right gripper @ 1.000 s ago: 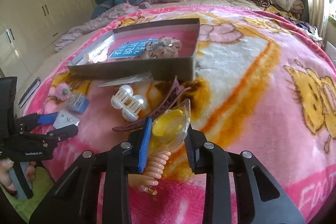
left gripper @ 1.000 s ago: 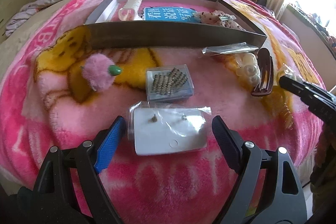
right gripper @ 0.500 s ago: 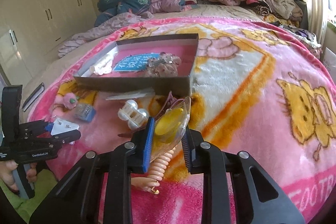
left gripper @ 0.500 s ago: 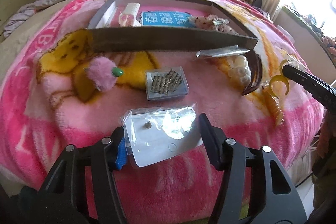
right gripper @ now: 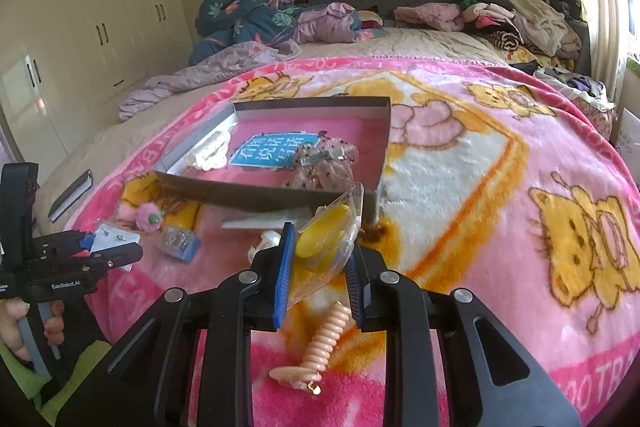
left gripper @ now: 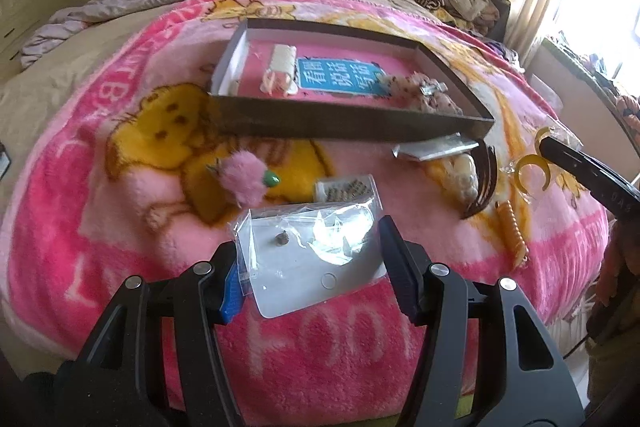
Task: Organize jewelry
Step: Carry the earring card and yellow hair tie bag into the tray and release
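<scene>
I have the left gripper (left gripper: pixel 308 267) clamped on the clear-bagged white earring card (left gripper: pixel 304 259) and the right gripper (right gripper: pixel 318 267) pinching the clear packet of yellow clips (right gripper: pixel 326 241), both lifted just before the shallow grey cardboard tray (left gripper: pixel 348 121), presumably for dropping in.

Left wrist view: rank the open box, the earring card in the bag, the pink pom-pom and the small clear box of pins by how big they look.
1. Open box.
2. Earring card, though nearness to the camera inflates it.
3 and 4. Pink pom-pom and clear pin box: look alike, and the bag hides part of the pin box, so unranked.
</scene>
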The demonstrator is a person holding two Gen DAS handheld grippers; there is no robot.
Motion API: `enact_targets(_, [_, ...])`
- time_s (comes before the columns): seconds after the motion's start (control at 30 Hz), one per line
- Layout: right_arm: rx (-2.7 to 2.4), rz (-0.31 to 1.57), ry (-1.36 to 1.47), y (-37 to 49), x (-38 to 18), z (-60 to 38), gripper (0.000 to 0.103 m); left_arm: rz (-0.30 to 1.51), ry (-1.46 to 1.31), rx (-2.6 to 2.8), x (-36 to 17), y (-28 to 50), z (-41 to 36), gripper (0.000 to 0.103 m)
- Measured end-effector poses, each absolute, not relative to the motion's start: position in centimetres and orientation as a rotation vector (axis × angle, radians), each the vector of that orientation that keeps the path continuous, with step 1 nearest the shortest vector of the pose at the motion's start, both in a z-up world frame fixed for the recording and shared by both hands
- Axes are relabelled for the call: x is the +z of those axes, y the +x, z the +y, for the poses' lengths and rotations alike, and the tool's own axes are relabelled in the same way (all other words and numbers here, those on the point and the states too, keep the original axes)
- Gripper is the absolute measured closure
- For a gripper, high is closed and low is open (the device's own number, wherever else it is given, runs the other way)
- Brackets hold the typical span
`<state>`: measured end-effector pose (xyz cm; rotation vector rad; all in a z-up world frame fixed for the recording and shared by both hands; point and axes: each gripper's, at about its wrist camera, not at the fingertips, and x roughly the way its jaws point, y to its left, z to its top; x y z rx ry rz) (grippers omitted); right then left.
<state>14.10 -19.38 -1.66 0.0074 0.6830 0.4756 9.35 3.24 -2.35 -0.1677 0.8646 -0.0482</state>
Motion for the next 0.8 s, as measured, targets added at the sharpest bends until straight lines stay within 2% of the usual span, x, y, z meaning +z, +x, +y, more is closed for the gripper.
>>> enact_targets(0.8, [0.586, 0.658, -0.003, 19.1, -0.6, -13.5, 0.083, 0.808, -0.176, -0.005, 1.0, 14.3, 6.2, 0.053])
